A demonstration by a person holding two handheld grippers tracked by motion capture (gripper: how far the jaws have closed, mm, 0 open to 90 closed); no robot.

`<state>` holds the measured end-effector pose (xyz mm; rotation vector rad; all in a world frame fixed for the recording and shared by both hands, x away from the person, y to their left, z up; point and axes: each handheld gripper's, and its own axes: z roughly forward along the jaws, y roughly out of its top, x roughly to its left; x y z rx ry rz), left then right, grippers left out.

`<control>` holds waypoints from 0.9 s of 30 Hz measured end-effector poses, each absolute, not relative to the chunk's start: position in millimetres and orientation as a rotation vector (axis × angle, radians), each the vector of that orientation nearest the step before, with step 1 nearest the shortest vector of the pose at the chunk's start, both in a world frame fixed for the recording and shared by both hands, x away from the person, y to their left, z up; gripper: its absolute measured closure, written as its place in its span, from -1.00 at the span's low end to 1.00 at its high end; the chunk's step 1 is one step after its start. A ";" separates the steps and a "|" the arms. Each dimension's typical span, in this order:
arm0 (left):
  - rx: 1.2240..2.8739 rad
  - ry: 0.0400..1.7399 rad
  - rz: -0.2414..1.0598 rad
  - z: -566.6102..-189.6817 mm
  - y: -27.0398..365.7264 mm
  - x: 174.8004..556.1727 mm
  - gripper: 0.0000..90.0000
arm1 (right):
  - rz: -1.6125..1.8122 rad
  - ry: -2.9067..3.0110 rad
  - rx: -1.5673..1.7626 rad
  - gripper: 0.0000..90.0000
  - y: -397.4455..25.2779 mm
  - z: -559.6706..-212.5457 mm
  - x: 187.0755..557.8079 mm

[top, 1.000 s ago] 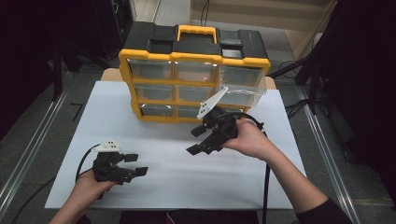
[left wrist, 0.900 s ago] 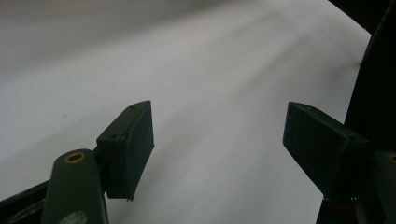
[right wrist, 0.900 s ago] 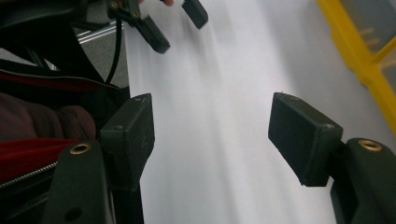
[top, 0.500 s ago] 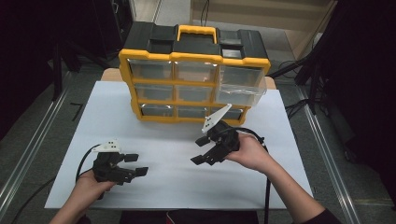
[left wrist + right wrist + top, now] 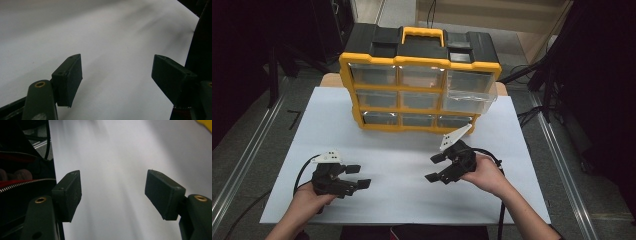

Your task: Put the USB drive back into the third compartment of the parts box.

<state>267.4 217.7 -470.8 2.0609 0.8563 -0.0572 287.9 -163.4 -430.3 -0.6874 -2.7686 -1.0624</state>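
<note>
Pulled back from the yellow drawer organizer [image 5: 419, 85], the right gripper [image 5: 438, 167] now sits lower and nearer the person than it did a second ago, when it was close under the organizer's bottom-right drawers; the left gripper [image 5: 356, 176] has scarcely shifted. Both are spread wide with nothing between their jaws: the left gripper view shows only bare white sheet between the two black pads [image 5: 68, 80], and the right gripper view shows the same, with a sliver of yellow at its top corner. The organizer stands upright at the far edge of the white table sheet [image 5: 397, 150], its carry handle on top and its nine clear drawers facing the person, which keeps every drawer front reachable from the near side. One of them, the right-hand drawer [image 5: 469, 95] of the upper rows, juts out past the frame while the rest sit flush, so it looks as though that drawer was the thing being worked on. The right hand [image 5: 484, 172] holds its gripper tilted, jaws angled toward the middle of the sheet, well apart from the organizer; the left hand [image 5: 314, 197] rests its gripper low over the near-left part of the sheet, likely parked out of the way.
</note>
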 end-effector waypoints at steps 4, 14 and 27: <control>2.059 0.856 -0.060 -470.8 217.8 267.1 -0.42 | -1.063 -2.743 -0.740 -0.38 -172.2 -440.1 285.2; 2.063 0.855 -0.056 -470.7 217.5 267.1 -0.42 | -1.091 -2.707 -0.860 -0.39 -191.5 -458.5 277.1; 2.081 0.843 -0.035 -470.0 217.9 266.3 -0.42 | -1.116 -2.663 -1.002 -0.41 -223.7 -472.4 265.7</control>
